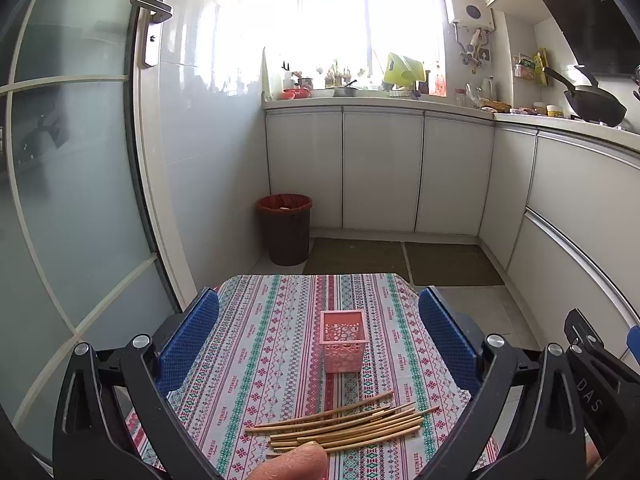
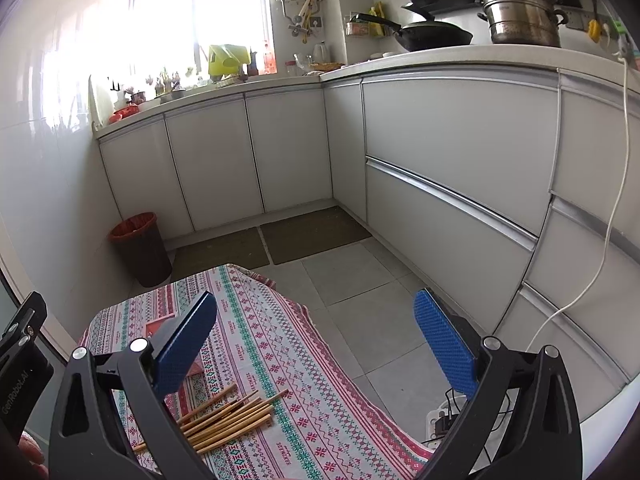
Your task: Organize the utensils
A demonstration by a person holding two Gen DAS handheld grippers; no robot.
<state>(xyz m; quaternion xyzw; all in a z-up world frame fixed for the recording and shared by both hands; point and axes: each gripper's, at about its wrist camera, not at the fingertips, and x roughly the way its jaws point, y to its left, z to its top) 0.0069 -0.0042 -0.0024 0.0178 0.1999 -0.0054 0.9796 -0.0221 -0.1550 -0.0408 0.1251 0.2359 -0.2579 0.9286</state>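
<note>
A bundle of several wooden chopsticks [image 1: 344,426] lies flat on the patterned tablecloth [image 1: 280,320], near its front edge. Behind them stands a small pink perforated holder [image 1: 343,340], upright and empty as far as I can see. My left gripper [image 1: 318,308] is open above the table, its blue pads wide apart on either side of the holder. In the right wrist view the chopsticks [image 2: 224,420] lie at lower left, partly behind the left finger. My right gripper [image 2: 316,312] is open too, above the table's right edge. The holder is hidden there.
A fingertip [image 1: 296,462] shows at the bottom of the left view. A dark waste bin [image 1: 285,228] stands by the wall beyond the table. White cabinets [image 2: 440,152] run along the back and right. Grey floor tiles [image 2: 360,280] and a power strip [image 2: 444,420] lie right of the table.
</note>
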